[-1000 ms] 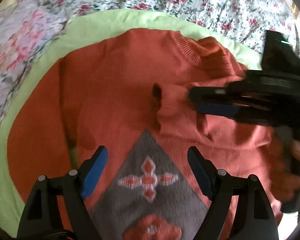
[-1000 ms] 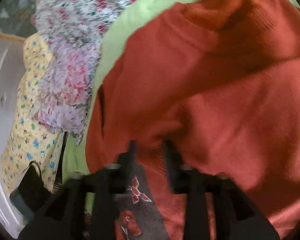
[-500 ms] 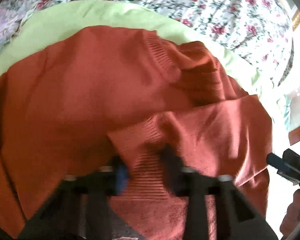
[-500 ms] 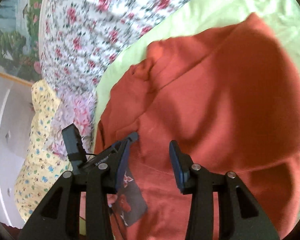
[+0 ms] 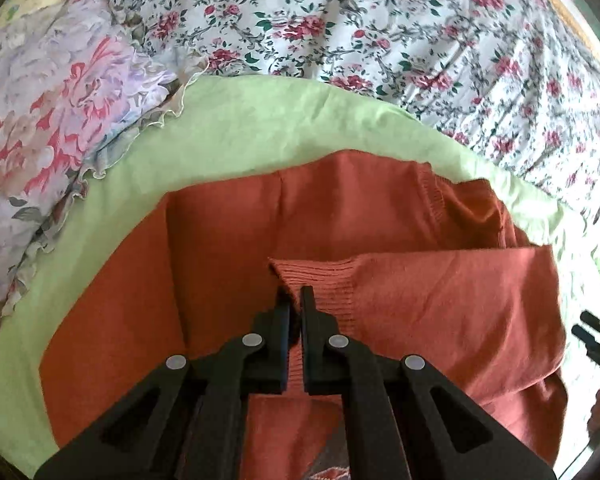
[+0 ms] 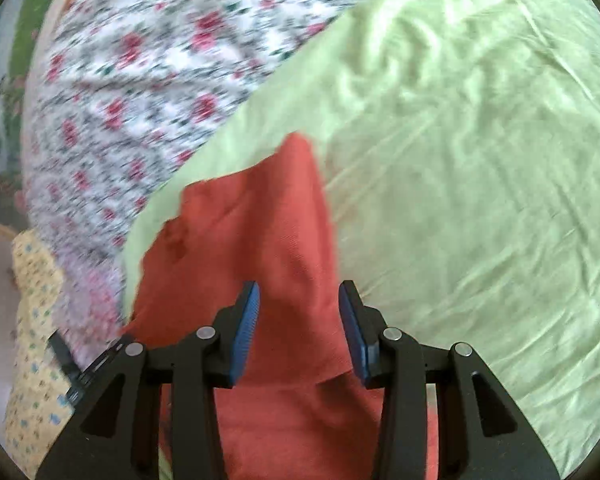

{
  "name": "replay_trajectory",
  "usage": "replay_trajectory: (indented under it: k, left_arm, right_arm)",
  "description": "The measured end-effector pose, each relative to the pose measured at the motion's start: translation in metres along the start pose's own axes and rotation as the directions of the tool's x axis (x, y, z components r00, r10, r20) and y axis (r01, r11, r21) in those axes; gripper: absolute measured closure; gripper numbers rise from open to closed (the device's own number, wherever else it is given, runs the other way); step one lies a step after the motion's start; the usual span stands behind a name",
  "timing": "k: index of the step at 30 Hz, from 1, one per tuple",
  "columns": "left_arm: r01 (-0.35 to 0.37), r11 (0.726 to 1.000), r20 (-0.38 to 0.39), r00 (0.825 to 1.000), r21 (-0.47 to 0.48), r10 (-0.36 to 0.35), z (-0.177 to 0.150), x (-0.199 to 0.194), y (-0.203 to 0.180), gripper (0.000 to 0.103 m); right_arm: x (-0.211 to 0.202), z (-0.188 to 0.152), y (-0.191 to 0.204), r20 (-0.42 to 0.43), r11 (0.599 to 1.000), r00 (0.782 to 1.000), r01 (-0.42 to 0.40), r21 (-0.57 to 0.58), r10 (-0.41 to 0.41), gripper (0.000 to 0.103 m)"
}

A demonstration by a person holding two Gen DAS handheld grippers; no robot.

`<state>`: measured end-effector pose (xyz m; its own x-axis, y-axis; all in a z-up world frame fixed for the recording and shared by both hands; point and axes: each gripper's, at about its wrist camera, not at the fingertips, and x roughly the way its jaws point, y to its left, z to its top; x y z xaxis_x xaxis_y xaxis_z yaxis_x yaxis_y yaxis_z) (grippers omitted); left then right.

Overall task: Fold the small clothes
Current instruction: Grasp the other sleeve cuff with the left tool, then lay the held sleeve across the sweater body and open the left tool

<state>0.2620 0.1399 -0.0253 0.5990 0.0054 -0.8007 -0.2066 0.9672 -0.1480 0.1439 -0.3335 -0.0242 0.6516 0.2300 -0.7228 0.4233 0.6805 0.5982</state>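
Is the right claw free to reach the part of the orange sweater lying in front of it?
Probably yes. The right claw stands open and empty, the orange sweater lies directly ahead on the green sheet, and nothing covers it there.

A smooth light-green sheet (image 5: 260, 128) lies over a white bedcover with red roses (image 5: 380, 20), beside a frilled lilac flowered pillow (image 5: 52, 112) on the left.

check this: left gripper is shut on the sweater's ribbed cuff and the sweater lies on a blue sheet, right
Not quite: the sheet is light green, not blue, as the left wrist view shows. The rest holds: the left gripper is shut on the ribbed cuff of the sweater.
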Motion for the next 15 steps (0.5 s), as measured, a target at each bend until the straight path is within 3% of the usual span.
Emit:
replay_trajectory:
  k: [2, 6, 11, 15]
  left_arm:
    - [-0.004, 1.0, -0.017, 1.0, 0.007, 0.004, -0.004, 0.003, -0.002, 0.101]
    - [-0.019, 1.0, -0.02, 1.0, -0.002, 0.019, -0.012, -0.001, -0.002, 0.101]
    - [-0.033, 0.995, -0.015, 0.999, -0.098, 0.032, -0.01, -0.005, 0.02, 0.101]
    - [-0.052, 0.996, -0.009, 0.999, -0.07, 0.052, -0.012, -0.006, 0.016, 0.101]
  right_arm:
    - [0.011, 0.008, -0.004, -0.008, 0.999, 0.999, 0.037, 0.002, -0.037, 0.049]
    - [0.037, 0.026, -0.001, -0.033, 0.999, 0.998, 0.045, -0.021, -0.046, 0.048]
    - [0.072, 0.046, 0.016, -0.081, 0.997, 0.996, 0.04, -0.067, -0.046, 0.044]
    - [0.079, 0.047, 0.02, -0.095, 0.996, 0.995, 0.019, -0.082, -0.027, 0.042]
